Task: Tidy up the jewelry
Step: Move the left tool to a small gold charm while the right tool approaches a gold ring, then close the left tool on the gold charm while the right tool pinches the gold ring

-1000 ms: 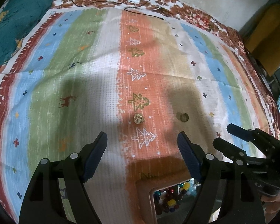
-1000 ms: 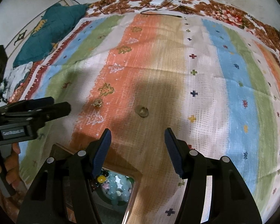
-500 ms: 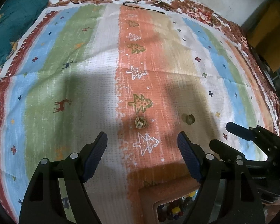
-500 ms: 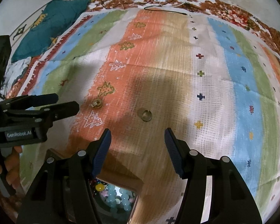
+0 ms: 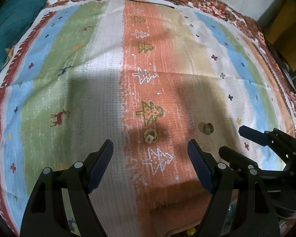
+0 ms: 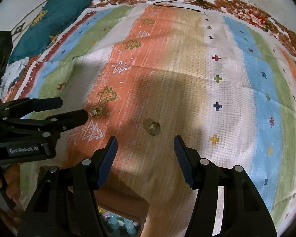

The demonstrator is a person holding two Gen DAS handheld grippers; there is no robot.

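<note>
Below both released claws | box cut off, beads blurred | left claw, right claw

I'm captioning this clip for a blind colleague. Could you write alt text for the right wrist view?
The open right gripper hovers over a striped cloth, with a plain ring lying just ahead of its fingertips. To the left, the open left gripper nears a second, ornate ring; a box of beads sits at the bottom edge.

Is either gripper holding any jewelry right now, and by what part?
Nothing held. Left gripper and right gripper are open; gold coiled ring and plain band ring lie on cloth.
</note>
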